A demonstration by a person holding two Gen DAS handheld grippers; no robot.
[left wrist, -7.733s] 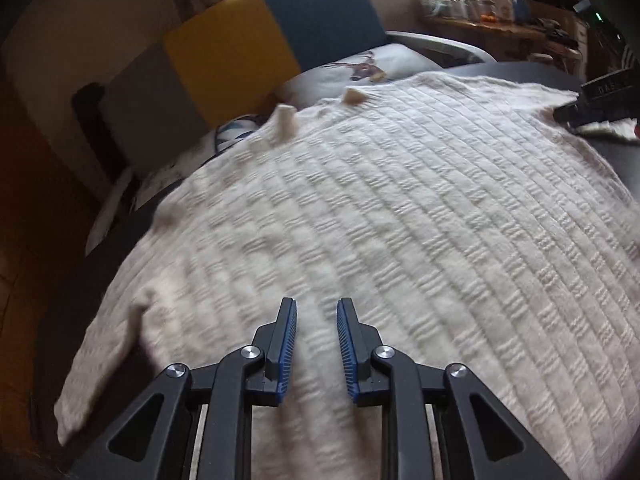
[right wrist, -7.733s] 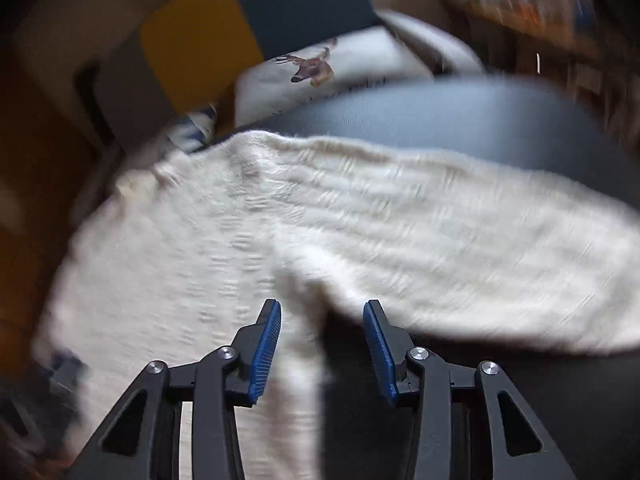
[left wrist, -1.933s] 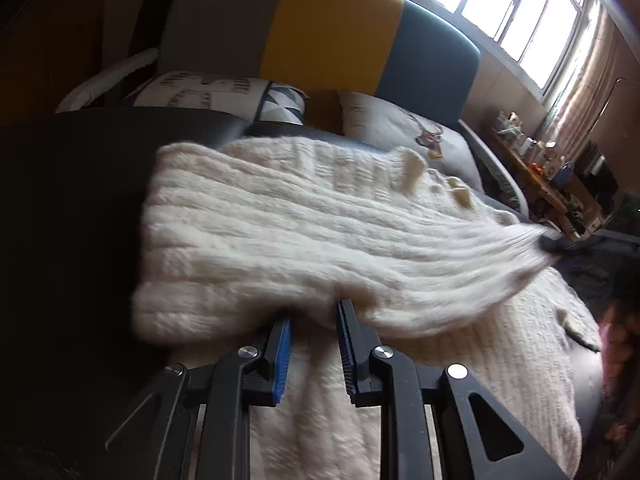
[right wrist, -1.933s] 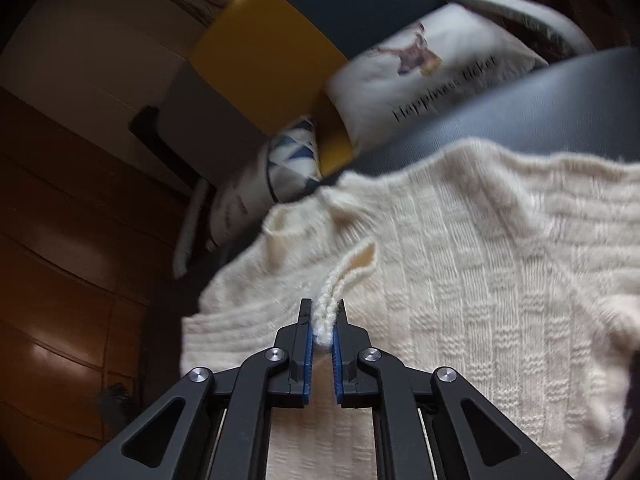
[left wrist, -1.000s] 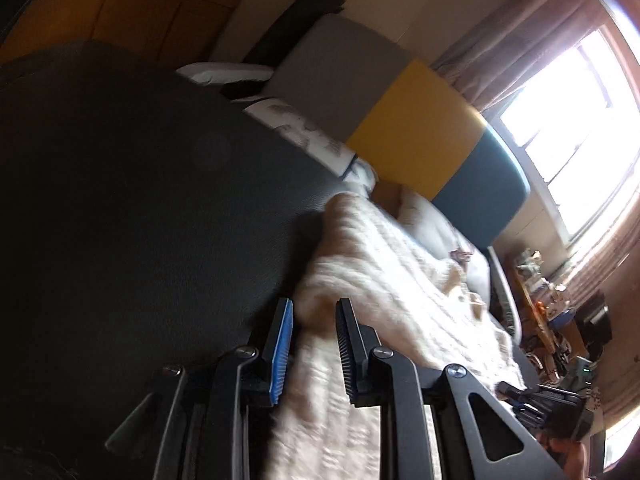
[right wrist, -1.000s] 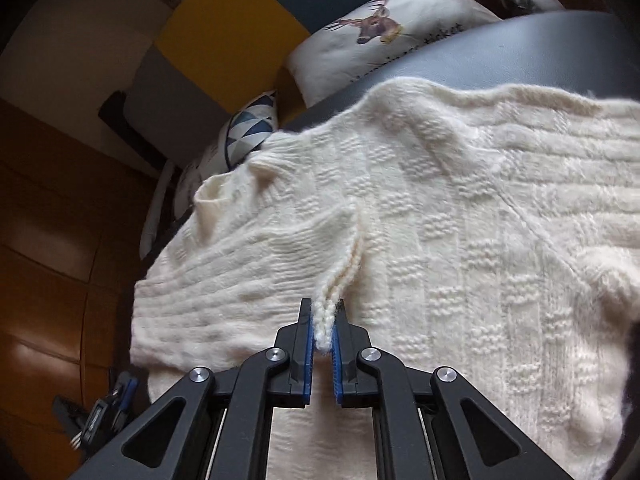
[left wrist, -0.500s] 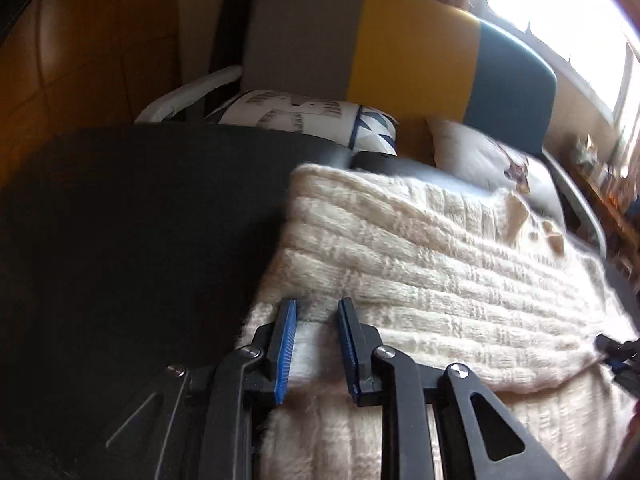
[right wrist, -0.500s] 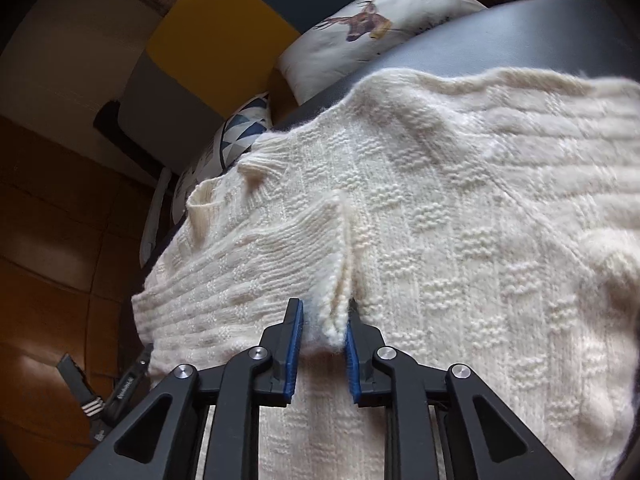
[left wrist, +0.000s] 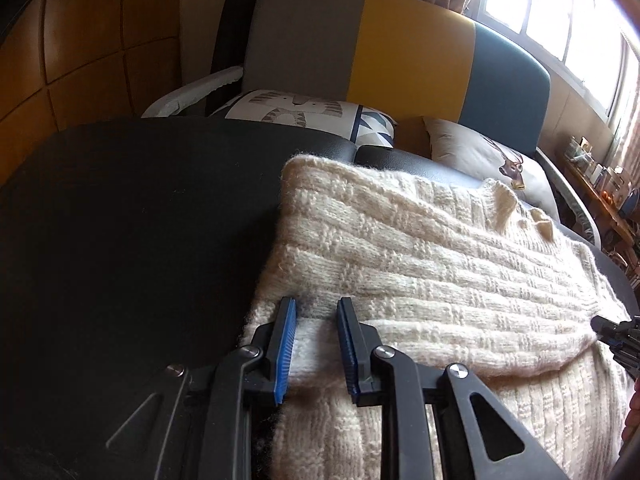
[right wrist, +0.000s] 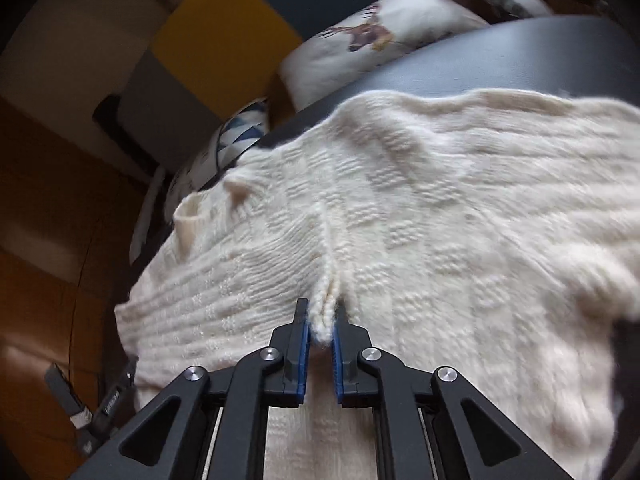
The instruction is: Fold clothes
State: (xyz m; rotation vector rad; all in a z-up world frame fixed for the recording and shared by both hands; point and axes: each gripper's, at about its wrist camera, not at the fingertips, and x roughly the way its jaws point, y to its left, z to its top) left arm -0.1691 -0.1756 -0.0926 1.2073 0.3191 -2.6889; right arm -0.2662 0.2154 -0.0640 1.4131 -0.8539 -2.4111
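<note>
A cream knitted sweater [left wrist: 420,264] lies on the black table [left wrist: 120,240], with one part folded across its body. My left gripper [left wrist: 316,320] is open at the left end of that folded layer, its fingers resting on the knit with fabric showing between them. My right gripper [right wrist: 320,320] is shut on a raised ridge of the sweater [right wrist: 420,220] near its middle, and the pinched edge stands up between the blue pads. The right gripper's tip [left wrist: 616,332] shows at the far right in the left wrist view.
Behind the table stands a grey, yellow and teal sofa [left wrist: 400,48] with printed cushions [left wrist: 296,110]. Bare black tabletop stretches left of the sweater. A wood-panelled wall [left wrist: 80,40] is at the left, and a cluttered shelf [left wrist: 600,176] at the far right.
The right gripper, parted half a second ago, has shut again on the sweater's ridge. The left gripper stays open at the fold's left end, barely shifted.
</note>
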